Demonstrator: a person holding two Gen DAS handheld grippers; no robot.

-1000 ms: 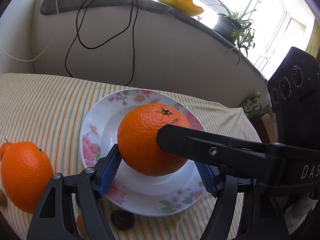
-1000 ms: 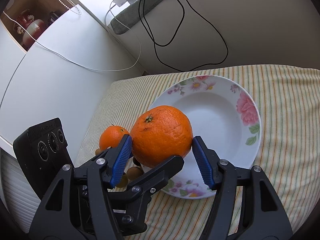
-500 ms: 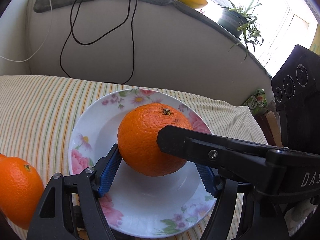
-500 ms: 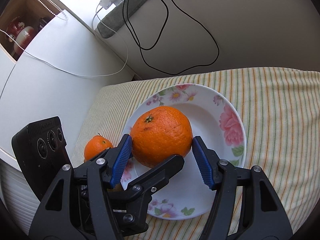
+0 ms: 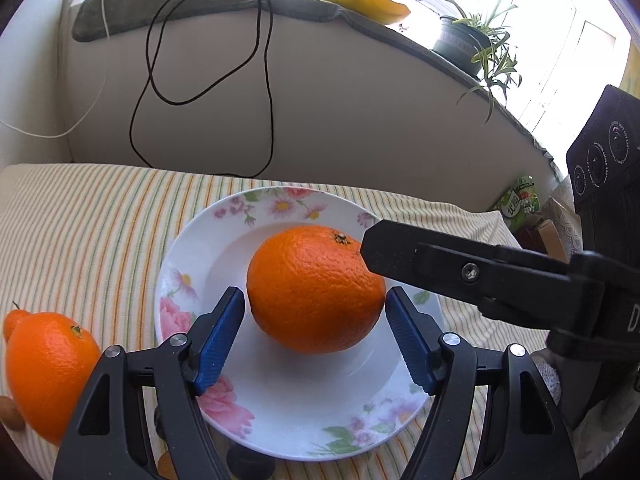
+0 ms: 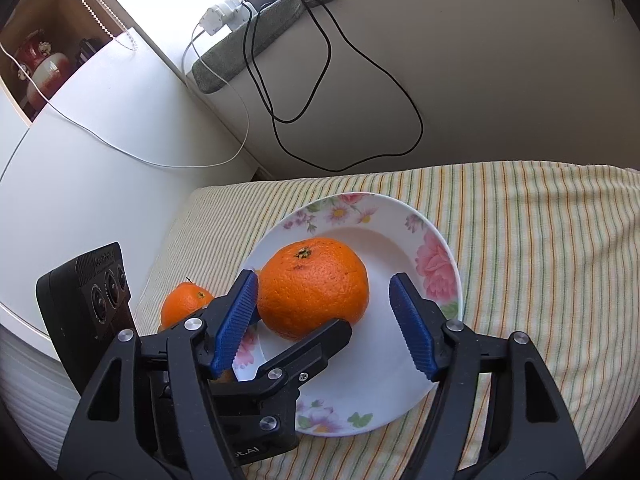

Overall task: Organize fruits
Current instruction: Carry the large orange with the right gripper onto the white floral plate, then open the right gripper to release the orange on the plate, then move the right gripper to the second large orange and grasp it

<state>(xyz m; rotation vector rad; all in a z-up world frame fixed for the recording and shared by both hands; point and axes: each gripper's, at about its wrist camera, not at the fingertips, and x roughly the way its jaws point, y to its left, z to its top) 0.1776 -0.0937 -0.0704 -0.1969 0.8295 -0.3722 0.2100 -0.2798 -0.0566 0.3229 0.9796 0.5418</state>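
Two close, downward-tilted wrist views from opposite sides, sharing the floral plate (image 5: 188, 248).

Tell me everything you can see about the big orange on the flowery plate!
The big orange is round and bright, with bumpy, dimpled peel and a small dark stem scar near its top. It sits upright in the white hollow of the flowery plate, resting on it. The blue pads of the left gripper and the right gripper stand on either side. The right one's jaws have just been opening, leaving a clear gap beside the fruit.
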